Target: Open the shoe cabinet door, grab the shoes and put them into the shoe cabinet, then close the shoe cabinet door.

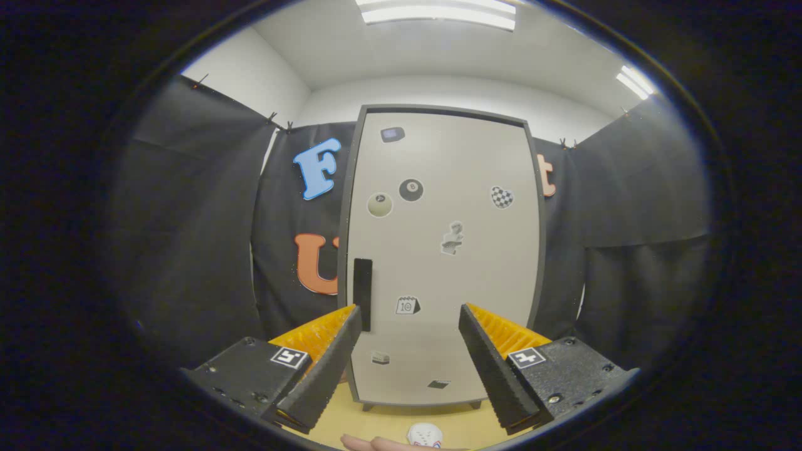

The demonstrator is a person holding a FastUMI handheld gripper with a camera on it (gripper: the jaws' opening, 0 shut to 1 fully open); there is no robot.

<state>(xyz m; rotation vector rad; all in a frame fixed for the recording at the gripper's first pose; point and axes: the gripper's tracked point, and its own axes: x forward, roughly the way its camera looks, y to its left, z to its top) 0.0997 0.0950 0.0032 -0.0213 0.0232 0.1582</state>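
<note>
Shoe cabinet [442, 250] stands upright just ahead, door [451, 282] closed, its dark handle [362, 293] on the door's left side, beyond the left finger. Gripper [410, 319] open, holding nothing. A white shoe [425, 434] lies below the fingers on the wooden floor [388, 423]. Risk: the narrow handle sits off-centre; a straight approach would miss or slip off it.

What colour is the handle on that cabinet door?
Black: a tall, narrow handle near the pale door's left edge, seen in the gripper view just beyond the open claw.
</note>
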